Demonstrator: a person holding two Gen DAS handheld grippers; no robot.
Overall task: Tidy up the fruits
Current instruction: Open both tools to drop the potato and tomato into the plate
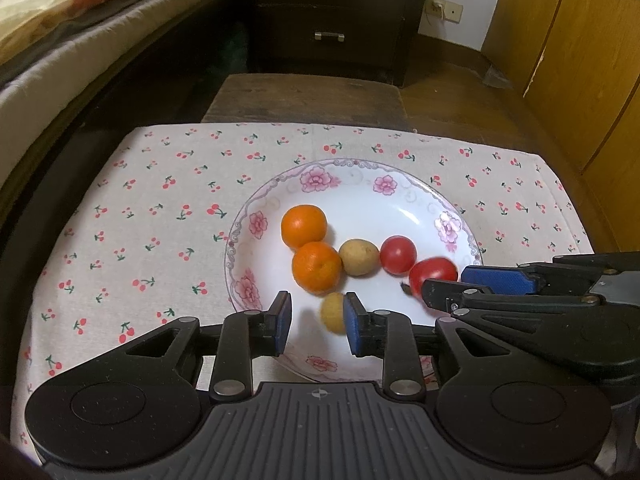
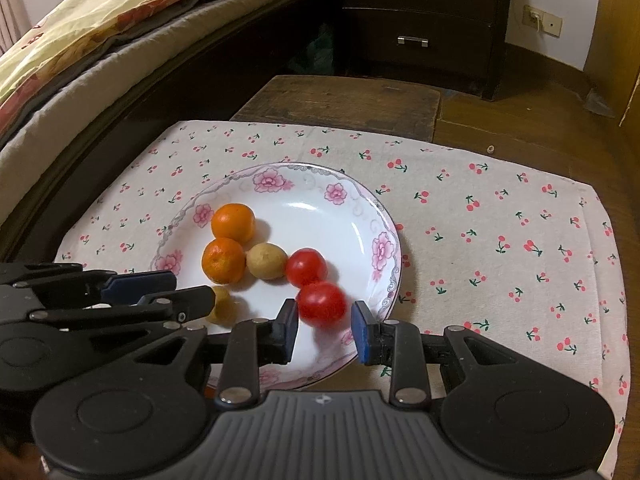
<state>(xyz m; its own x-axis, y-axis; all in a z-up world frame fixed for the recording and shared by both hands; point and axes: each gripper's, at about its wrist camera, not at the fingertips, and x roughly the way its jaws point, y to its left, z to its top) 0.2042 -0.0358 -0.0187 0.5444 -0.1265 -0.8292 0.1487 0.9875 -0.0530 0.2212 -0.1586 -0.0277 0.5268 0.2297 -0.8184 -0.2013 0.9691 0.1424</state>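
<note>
A white floral plate holds two oranges, two yellow-brown fruits and two red tomatoes. My left gripper is open over the plate's near edge; the near yellow fruit lies beside its right pad, blurred. My right gripper is open, its pads either side of the near tomato without gripping it. The second tomato and the other yellow fruit lie behind. Each gripper shows in the other's view.
The plate stands on a cherry-print cloth over a low table. A bed lies to the left, a dark drawer unit behind, and a wooden cabinet to the right.
</note>
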